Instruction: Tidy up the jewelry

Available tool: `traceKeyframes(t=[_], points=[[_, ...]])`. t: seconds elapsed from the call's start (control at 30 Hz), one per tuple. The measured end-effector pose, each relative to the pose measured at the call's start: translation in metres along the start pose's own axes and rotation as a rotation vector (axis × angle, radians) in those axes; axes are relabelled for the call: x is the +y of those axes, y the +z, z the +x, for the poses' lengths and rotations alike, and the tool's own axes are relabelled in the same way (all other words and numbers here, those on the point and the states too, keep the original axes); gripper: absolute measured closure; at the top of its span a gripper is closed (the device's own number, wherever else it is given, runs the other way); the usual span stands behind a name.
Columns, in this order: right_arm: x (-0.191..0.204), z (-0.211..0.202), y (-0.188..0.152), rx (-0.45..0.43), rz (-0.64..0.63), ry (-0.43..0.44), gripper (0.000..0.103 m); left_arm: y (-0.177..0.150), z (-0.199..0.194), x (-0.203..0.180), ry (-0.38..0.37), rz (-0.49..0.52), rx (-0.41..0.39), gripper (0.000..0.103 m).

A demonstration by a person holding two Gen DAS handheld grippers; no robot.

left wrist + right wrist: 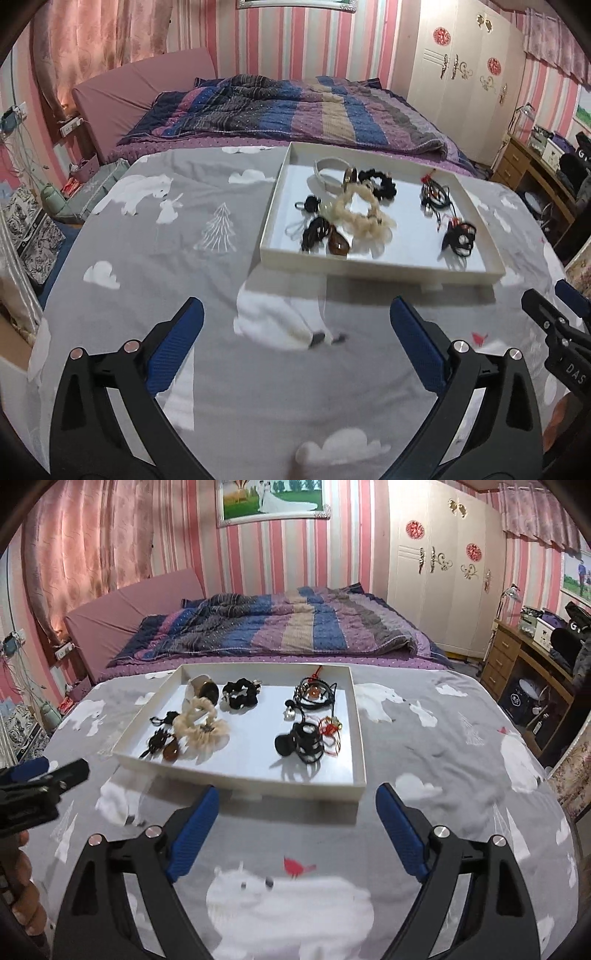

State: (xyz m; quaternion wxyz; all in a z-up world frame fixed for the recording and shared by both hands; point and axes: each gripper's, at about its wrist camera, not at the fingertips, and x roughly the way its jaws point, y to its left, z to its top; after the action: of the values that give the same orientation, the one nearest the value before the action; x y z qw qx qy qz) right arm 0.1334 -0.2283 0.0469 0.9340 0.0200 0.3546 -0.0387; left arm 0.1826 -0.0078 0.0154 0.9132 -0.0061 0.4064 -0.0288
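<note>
Reading "DAS", right tool (pixel 557 306) beside white tray (pixel 273 206).

text: "DAS" in white letters | on: black body of right gripper (pixel 565 347), at the right edge of the left wrist view | other: white "G" on dark bag (pixel 576 626) on the desk; rest unreadable

The left gripper (pixel 297 315) has black plastic arms with round silver screws and ribbed blue pads (pixel 176 345) on its fingers. The right gripper (pixel 297 803) looks the same; white letters "DAS" mark its side. Bare fingers (pixel 22 893) show skin.
</note>
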Motion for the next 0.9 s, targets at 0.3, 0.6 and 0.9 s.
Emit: traceKeyframes(t=[0.3,0.6,0.9], points=[[-0.004,-0.002,-0.032,-0.024,-0.009,-0.039,0.008,-0.027,-0.010,-0.002,0.007,0.006,-0.069,0.003],[0.000,-0.006,-0.043,-0.048,-0.032,-0.028,0.008,-0.035,-0.011,-0.004,0.047,0.020,-0.082,0.003],[-0.002,-0.026,-0.042,-0.128,-0.030,-0.070,0.008,-0.043,-0.020,-0.012,0.069,0.032,-0.103,0.003]])
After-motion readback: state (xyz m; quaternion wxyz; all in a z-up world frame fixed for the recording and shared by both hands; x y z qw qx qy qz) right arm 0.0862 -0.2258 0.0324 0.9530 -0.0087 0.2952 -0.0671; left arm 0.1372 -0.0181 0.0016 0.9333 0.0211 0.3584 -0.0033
